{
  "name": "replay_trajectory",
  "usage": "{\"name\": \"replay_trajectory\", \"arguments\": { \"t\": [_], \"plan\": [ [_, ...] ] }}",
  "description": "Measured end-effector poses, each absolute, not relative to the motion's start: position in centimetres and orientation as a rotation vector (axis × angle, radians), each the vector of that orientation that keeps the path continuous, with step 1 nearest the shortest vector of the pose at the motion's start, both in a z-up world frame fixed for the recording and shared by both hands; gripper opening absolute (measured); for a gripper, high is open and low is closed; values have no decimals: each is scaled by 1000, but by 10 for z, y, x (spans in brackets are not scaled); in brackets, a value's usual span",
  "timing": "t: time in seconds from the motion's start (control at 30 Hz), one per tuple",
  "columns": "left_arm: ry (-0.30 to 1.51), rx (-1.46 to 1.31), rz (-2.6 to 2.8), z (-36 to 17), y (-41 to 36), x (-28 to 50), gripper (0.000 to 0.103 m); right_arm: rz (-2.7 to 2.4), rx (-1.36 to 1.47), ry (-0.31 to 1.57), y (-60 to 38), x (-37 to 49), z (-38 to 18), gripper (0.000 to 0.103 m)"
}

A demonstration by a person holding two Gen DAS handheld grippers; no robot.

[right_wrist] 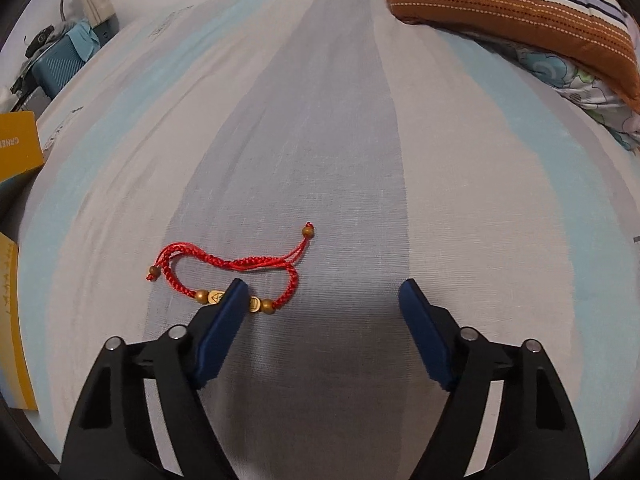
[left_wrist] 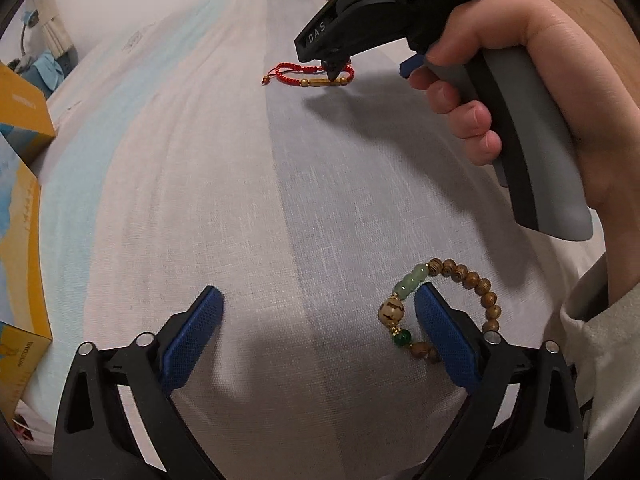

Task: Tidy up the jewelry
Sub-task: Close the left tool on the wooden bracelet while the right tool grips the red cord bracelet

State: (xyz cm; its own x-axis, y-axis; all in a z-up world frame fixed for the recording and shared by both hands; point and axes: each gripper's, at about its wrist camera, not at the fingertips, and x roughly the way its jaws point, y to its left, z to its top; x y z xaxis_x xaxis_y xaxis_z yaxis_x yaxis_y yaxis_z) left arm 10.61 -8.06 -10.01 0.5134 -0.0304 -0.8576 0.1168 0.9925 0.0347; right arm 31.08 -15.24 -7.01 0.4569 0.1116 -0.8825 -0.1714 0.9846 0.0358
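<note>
Jewelry on the striped cloth surface comprises two pieces. First, a red braided cord bracelet with gold-coloured beads and a gold bar lies left of centre in my right wrist view, flat on the grey stripe; the same piece sits at upper centre of my left wrist view. Second, a brown wooden bead bracelet with pale green, cream and dark green beads lies at lower right of my left wrist view.

My right gripper is spread wide, nothing between its blue pads. Its left finger overlaps the gold bar of the red bracelet; contact cannot be confirmed. In my left wrist view this gripper reaches down at the red bracelet, held by my right hand.

My left gripper is likewise released and wide apart, holding nothing. Its right finger stands inside the loop of the wooden bracelet.

Yellow cardboard boxes line the left edge; a striped orange cushion occupies the upper right.
</note>
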Motion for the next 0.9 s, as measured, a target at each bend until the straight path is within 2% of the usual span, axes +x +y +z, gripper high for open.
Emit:
{"name": "replay_trajectory", "arguments": {
  "t": [0.07,0.27,0.4,0.47,0.63,0.73,0.77,0.9],
  "plan": [
    [1024,103,-94,-99,-82,105,84,179,-66,1079,-151,309,-69,57],
    [1019,106,-107,-97,-83,96,62,206,-60,1082,-148,307,-69,34],
    [1022,110,-110,-94,-79,95,47,219,-70,1082,-144,306,-68,24],
    [1023,118,-108,-92,-78,96,35,230,-68,1084,-142,304,-68,17],
    [1034,123,-112,-88,-76,101,13,241,-51,1086,-141,304,-68,10],
    [1031,117,-122,-86,-74,103,10,243,-35,1083,-143,303,-66,6],
    [1030,112,-125,-85,-72,103,10,244,-30,1080,-144,302,-64,2],
    [1024,96,-134,-81,-68,104,10,256,-8,1078,-148,298,-59,2]
  ]
}}
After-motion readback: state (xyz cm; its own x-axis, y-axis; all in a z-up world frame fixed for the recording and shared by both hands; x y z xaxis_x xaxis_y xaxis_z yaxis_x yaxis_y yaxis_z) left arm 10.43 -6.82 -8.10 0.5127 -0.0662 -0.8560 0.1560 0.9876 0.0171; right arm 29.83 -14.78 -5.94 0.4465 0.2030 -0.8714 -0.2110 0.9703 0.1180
